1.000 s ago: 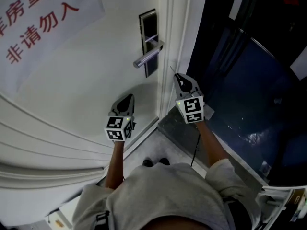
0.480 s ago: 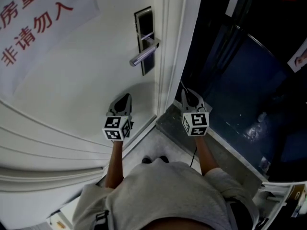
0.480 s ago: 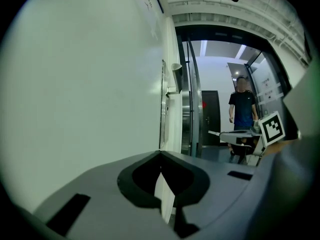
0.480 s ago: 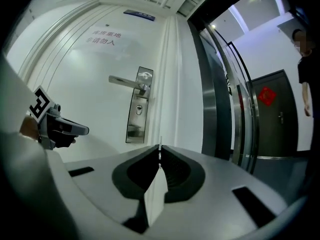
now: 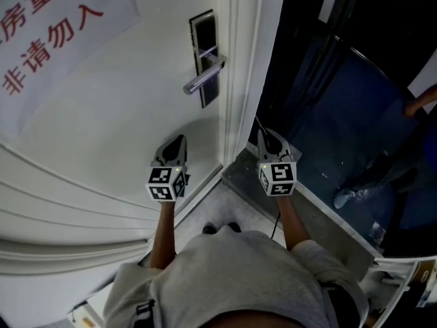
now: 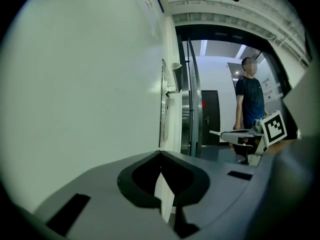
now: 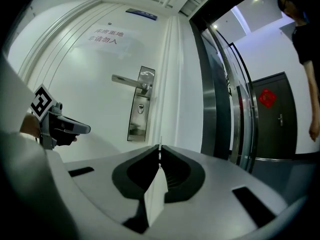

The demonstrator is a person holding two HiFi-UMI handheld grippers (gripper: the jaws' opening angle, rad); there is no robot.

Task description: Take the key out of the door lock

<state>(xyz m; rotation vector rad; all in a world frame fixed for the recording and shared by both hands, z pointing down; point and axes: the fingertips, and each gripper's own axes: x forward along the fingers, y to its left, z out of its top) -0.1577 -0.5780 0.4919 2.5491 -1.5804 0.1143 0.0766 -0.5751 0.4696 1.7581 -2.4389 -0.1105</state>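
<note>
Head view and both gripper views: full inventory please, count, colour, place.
door: one, white, left of head view
notice: one, red lettering, door's upper left
lock plate: one, dark, near door's edge
lever handle: one, silver, on lock plate
key: one, thin sliver, apparently pinched in right hand-held gripper
bystander: one, dark shirt, corridor
left hand-held gripper: one, grey, shut, empty, below handle
right hand-held gripper: one, grey, shut, by door frame

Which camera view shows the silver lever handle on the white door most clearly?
The right gripper view: the silver lever handle is seen whole, from the front. The head view shows it from steeply above. The left gripper view shows it only edge-on.
</note>
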